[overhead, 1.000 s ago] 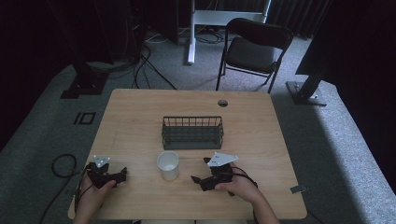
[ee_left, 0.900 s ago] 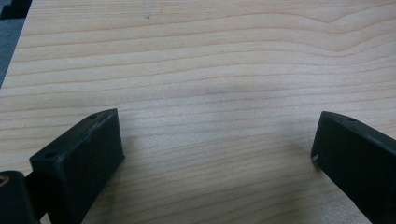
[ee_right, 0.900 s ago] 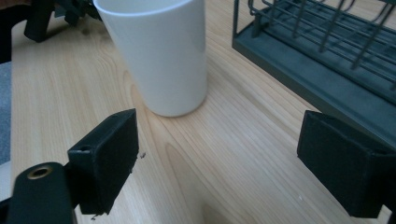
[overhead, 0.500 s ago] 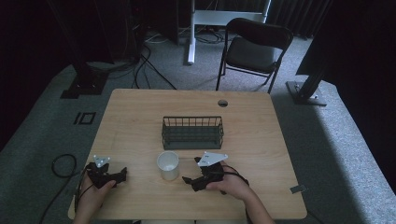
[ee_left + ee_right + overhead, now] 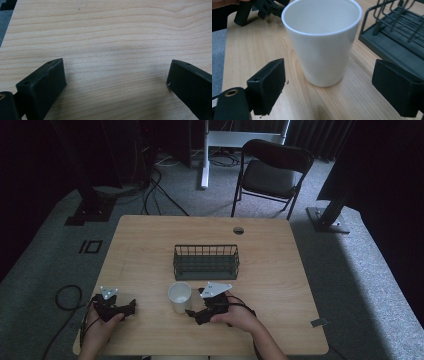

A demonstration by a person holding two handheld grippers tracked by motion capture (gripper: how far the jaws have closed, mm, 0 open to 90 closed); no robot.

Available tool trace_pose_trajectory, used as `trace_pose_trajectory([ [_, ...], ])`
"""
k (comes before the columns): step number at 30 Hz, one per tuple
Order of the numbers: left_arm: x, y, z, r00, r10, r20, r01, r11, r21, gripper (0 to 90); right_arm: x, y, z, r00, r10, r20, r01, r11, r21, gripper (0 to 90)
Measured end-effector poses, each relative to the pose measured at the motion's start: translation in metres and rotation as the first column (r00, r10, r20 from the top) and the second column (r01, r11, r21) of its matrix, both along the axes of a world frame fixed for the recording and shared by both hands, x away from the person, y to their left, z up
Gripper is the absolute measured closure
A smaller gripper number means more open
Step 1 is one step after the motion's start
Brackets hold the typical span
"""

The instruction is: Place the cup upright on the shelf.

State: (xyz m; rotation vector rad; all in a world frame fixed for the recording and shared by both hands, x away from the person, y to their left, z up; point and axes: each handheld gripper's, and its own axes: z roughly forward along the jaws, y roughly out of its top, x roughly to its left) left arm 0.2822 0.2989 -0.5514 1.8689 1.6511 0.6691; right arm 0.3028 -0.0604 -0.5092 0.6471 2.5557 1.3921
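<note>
White cup (image 5: 179,296) stands lower centre of the table (image 5: 150,245), before the basket (image 5: 205,261). Right gripper (image 5: 192,312) has slid left toward it, jaws spread either side, likely about to grasp. Left gripper (image 5: 131,305) rests released, lower left.

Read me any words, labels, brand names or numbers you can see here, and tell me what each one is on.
There is no readable text.
White cup: plain, no print or logo.
Wire basket: no label visible.
Wooden table: bare wood grain.
Grey plate on the right claw: a few dark dots, too small to read as characters.
</note>
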Motion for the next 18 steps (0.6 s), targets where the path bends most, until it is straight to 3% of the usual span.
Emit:
trace_pose_trajectory([
  [9,0.000,0.000,0.000,1.0000,0.000,0.000,0.000,1.0000,0.000,2.4,0.004,0.013,0.000,0.9998,0.006,0.016,-0.007,1.000,0.019,11.3],
  [18,0.000,0.000,0.000,1.0000,0.000,0.001,0.000,1.0000,-0.001,2.4,0.007,0.024,0.007,0.9976,0.030,0.062,-0.032,0.999,0.035,11.4],
])
